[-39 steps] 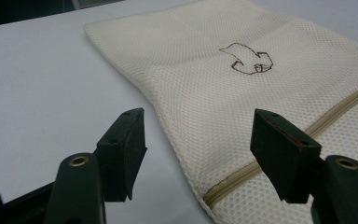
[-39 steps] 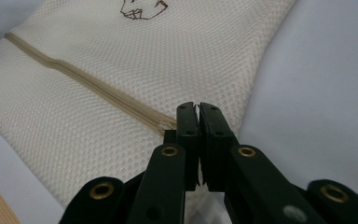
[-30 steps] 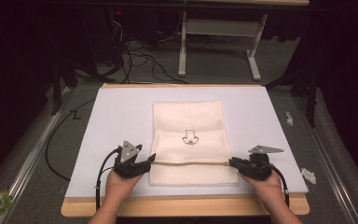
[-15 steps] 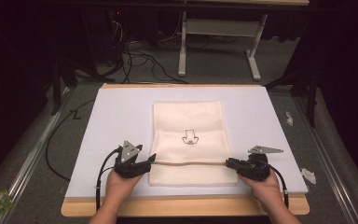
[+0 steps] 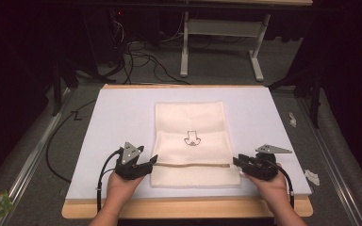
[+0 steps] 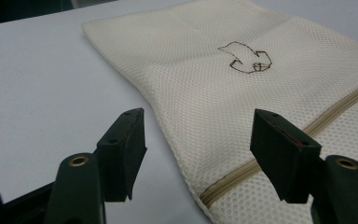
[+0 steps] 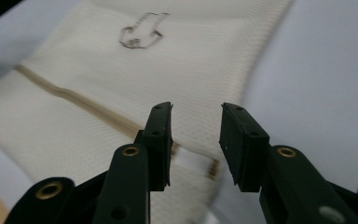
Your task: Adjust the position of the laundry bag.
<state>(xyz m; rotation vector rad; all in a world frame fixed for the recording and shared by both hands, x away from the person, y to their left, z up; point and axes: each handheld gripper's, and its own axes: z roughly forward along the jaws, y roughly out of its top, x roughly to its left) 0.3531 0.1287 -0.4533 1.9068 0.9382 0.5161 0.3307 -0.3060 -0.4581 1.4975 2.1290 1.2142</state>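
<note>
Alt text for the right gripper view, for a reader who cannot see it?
Two black fingers of the right gripper stand open just above the edge of a cream mesh bag, near the white end of its tan zipper. A small embroidered outline lies beyond.

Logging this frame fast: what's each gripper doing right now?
Left gripper: open, jaws wide over the mesh bag's edge, holding nothing.
Right gripper: open, jaws narrowly apart at the zipper end, holding nothing.
</note>
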